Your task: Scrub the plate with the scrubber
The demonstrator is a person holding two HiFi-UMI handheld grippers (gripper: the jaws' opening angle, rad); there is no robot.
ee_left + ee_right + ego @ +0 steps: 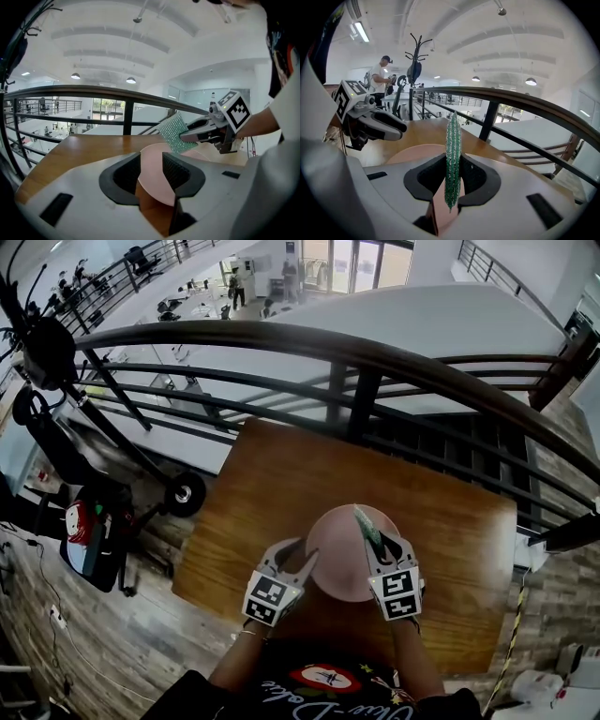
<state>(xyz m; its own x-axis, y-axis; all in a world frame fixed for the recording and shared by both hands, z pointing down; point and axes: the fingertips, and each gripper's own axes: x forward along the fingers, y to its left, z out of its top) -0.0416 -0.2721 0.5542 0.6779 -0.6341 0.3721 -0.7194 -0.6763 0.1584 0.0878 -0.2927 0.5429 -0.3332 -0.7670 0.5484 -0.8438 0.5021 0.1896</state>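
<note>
Wooden tabletop (281, 484) is being viewed from above, with a railing (309, 343) running past its far edge. Pink plate (342, 559) is lying flat close to the near edge, roughly midway along it. Left gripper (298, 554) is being held at the plate's left rim, with its jaws standing apart; the rim is sitting between them with no pad pressing on it. Right gripper (380, 545) is being held over the plate's right side, with its jaws clamped on the green scrubber (367, 524).

The scrubber is being carried on edge, its long axis pointing away from the person. The plate face is lying just below and to its left, so a downward, leftward lay-on is probably being called for.

The left gripper view is showing the scrubber's broad face, while the right gripper view is giving only its thin edge. Contact between scrubber and plate is not being shown by any view.
</note>
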